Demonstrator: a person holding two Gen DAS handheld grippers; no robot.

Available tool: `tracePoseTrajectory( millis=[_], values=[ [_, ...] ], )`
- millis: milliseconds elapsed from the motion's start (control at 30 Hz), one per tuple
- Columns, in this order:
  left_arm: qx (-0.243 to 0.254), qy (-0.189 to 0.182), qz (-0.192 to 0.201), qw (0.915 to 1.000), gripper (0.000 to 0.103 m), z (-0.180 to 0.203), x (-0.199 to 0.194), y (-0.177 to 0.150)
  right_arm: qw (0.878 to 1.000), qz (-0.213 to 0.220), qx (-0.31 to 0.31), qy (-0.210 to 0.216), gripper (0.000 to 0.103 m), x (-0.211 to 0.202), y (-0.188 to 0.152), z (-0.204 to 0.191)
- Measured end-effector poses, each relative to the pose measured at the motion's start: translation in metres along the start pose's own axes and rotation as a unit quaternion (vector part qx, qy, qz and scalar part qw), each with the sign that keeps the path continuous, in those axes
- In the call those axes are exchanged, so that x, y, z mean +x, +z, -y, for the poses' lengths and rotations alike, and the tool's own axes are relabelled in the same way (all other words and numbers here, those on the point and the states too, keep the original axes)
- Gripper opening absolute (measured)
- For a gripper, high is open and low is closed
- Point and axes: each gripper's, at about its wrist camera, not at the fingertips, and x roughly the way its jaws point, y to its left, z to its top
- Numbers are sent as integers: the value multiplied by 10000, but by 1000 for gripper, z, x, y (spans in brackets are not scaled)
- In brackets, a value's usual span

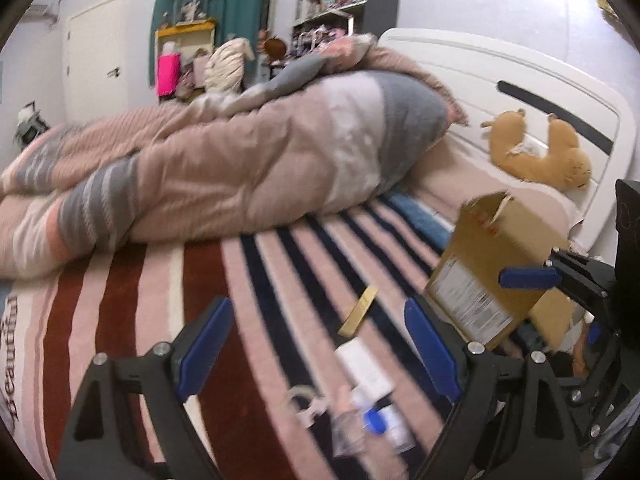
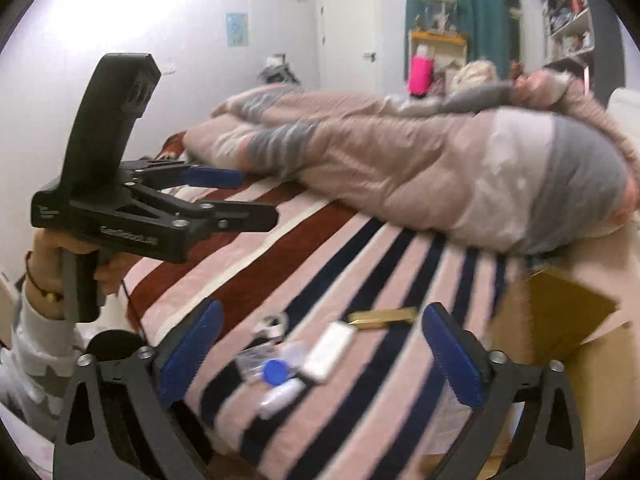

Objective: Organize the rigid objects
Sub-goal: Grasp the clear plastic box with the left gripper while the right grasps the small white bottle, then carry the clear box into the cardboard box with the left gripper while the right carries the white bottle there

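Small rigid objects lie on the striped bedspread: a gold bar-shaped box [image 2: 382, 316] [image 1: 358, 311], a white flat box [image 2: 329, 351] [image 1: 364, 368], a blue round cap [image 2: 276, 372] [image 1: 374, 420], a white tube [image 2: 280, 398], clear plastic pieces [image 2: 250, 358] and a small white ring-shaped piece [image 2: 272, 326] [image 1: 304, 402]. My left gripper [image 1: 316, 354] is open above them. My right gripper [image 2: 320, 360] is open, with the objects between its fingers' lines. An open cardboard box [image 1: 496, 264] [image 2: 568, 320] stands at the right. In the left wrist view, the right gripper's blue fingertips [image 1: 528, 278] overlap the box.
A bunched pink and grey quilt [image 1: 248, 160] fills the far half of the bed. A tan plush toy [image 1: 540, 152] lies against the white headboard [image 1: 520, 72]. My left gripper also shows at the left of the right wrist view [image 2: 224, 196], held by a hand.
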Motion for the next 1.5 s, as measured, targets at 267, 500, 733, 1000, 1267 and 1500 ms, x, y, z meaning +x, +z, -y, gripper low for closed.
tracePoseTrajectory(
  millis=[267,500,733,1000,1267,1500],
  values=[
    [-478,-112,-423,9979,85,-31,29,-80,9906,-1011,876,296,71,80,-72,-17],
    [-766,-589,-774,9923,69,-22,49,-122,9829,-1334,1267,-62,47,111,-110,-22],
    [-475,-847,-1073,9895,46,11,67,-132,9840,-1222,1155,-591,37,84,-111,-7],
    [-220,-481,-1224,9911,31,30,83,-140,9842,-1175,1304,-242,37,88,-119,-3],
    [-263,-283,-1105,9931,28,31,91,-141,9846,-1103,1286,-432,20,100,-123,-7],
    [-105,-211,-1016,9945,28,35,95,-141,9876,-1043,1018,-577,20,99,-123,-14]
  ],
)
